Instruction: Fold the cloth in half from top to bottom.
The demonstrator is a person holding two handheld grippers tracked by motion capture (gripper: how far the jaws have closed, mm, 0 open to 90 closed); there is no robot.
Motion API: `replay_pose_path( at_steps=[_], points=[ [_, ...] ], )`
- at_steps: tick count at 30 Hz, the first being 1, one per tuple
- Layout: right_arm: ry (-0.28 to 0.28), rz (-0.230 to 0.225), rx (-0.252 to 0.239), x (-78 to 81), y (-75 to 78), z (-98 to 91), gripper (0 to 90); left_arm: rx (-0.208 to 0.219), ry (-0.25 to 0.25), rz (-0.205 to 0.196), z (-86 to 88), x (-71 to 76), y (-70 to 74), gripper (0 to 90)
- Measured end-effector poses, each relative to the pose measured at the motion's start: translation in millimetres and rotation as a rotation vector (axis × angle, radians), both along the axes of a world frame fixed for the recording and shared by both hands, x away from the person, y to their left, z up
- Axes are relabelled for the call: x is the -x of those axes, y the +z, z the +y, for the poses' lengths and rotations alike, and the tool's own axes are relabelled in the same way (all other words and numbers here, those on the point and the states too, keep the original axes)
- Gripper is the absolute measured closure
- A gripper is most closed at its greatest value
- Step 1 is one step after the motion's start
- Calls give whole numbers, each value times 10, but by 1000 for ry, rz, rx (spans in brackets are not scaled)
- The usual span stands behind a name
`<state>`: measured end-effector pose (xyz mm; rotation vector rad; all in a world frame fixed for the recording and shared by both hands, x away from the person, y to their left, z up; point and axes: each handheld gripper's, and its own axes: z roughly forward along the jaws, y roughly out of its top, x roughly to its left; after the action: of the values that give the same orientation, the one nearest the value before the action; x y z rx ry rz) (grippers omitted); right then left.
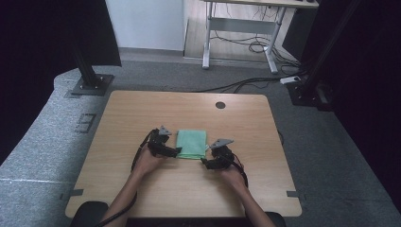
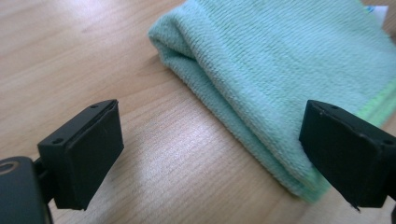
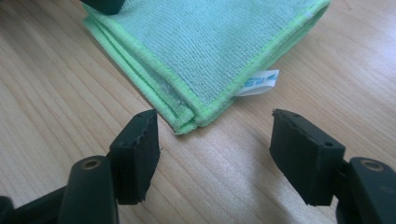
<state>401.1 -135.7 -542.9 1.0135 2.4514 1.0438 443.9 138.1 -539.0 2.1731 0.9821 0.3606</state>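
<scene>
A folded green microfibre cloth (image 1: 191, 143) lies flat in the middle of the wooden table (image 1: 142, 113). My left gripper (image 1: 176, 151) rests at the cloth's near left corner. In the left gripper view its jaws (image 2: 210, 154) stand wide open, and the cloth's rounded fold (image 2: 289, 70) runs toward the right-hand jaw with nothing gripped. My right gripper (image 1: 205, 161) sits at the near right corner. Its jaws (image 3: 215, 149) are open, with the stitched corner of the cloth (image 3: 210, 42) just ahead of the gap and a white label (image 3: 261, 80) sticking out beside it.
A round cable hole (image 1: 220, 105) sits near the table's far edge. A black stand base (image 1: 90, 85) is on the carpet at the far left. A desk frame (image 1: 239, 28) and cables (image 1: 250, 47) lie beyond the table.
</scene>
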Motion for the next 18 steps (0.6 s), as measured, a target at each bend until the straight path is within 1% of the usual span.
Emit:
replay_pose_path(
  at_steps=[4,7,8,12,15,18],
  points=[
    [5,-5,-6,19,46,-27,293,4,-19,-23,15,102,111,63],
    [7,-11,-1,42,78,-49,282,2,-25,-34,37,162,169,63],
    [6,-11,0,51,90,-61,279,7,-26,-37,48,187,188,63],
    [6,-20,3,98,141,-121,263,28,-26,-37,95,290,258,63],
    [4,-27,5,141,190,-177,246,28,-31,-36,123,383,298,63],
    [-1,-31,-4,189,246,-234,225,18,-40,-41,155,486,334,57]
  ],
)
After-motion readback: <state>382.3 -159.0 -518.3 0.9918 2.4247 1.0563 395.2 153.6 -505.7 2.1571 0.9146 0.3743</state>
